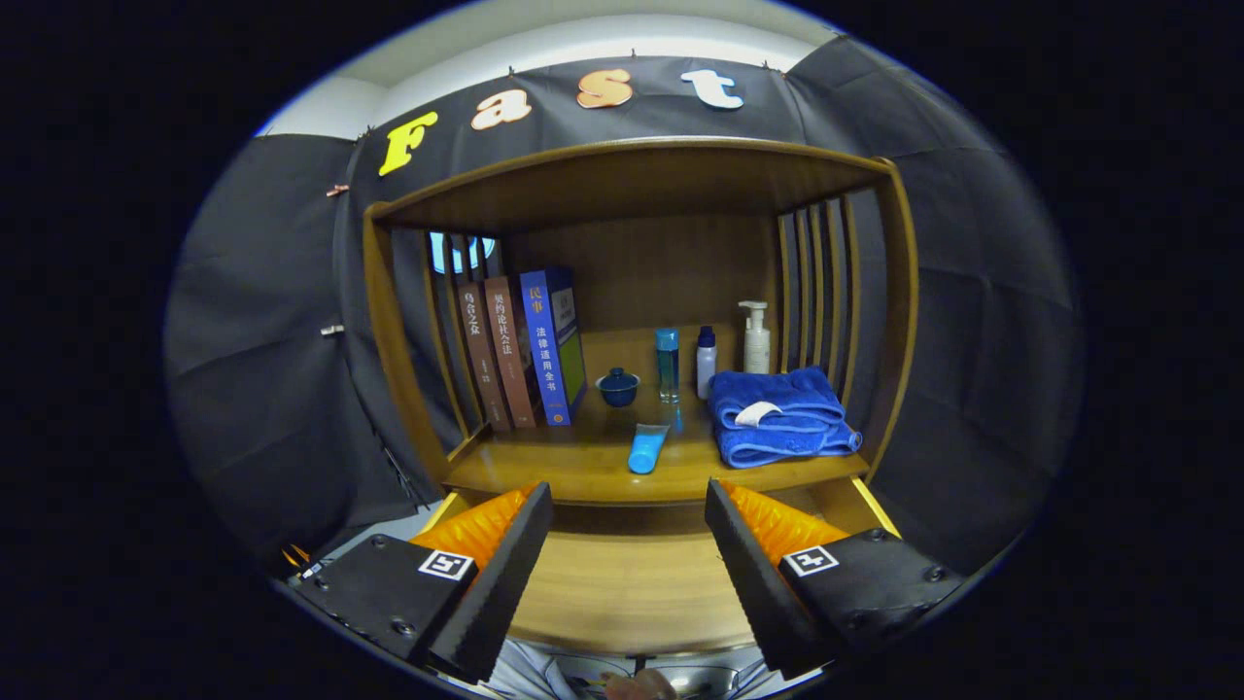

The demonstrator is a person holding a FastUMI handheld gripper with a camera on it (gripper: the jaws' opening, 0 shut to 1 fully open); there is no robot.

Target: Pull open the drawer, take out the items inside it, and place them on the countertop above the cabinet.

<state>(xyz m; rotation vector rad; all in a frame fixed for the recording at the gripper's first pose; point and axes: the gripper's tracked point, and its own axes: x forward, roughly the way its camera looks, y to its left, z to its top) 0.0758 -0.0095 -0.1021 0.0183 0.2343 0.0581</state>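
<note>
**Drawer open and bare where visible; items on countertop**

Largest first: tall wooden cabinet (637,185) with slatted sides and a roofed alcove, set against black cloth. Below the alcove, glossy wooden countertop (583,467), and under its front edge the pale wooden drawer (622,583), pulled out toward the camera. Visible drawer floor bare between the fingers; corners hidden behind the fingers, so contents there not to be judged.

Hand-held gripper (629,564) spread wide over the open drawer, holding nothing, black ribbed fingers (505,574) well apart with orange backing behind each.

Progress, as a judgement: opening done, emptying apparently done or nearly so. Likely left: a check of the hidden corners, perhaps nothing more. Which countertop items came from the drawer, impossible to say.

Count on the countertop, big to small:
- three upright books (530,350), two brown and one blue, leaning at the left slats
- one folded blue towel (782,416) at the right, white tag on top
- one white pump bottle (756,338) behind the towel
- one clear teal bottle (667,364) and one small white bottle with dark cap (706,362), side by side at centre
- one light-blue tube (647,448) lying near the front edge
- one small dark-blue lidded cup (618,386) beside the books
</note>
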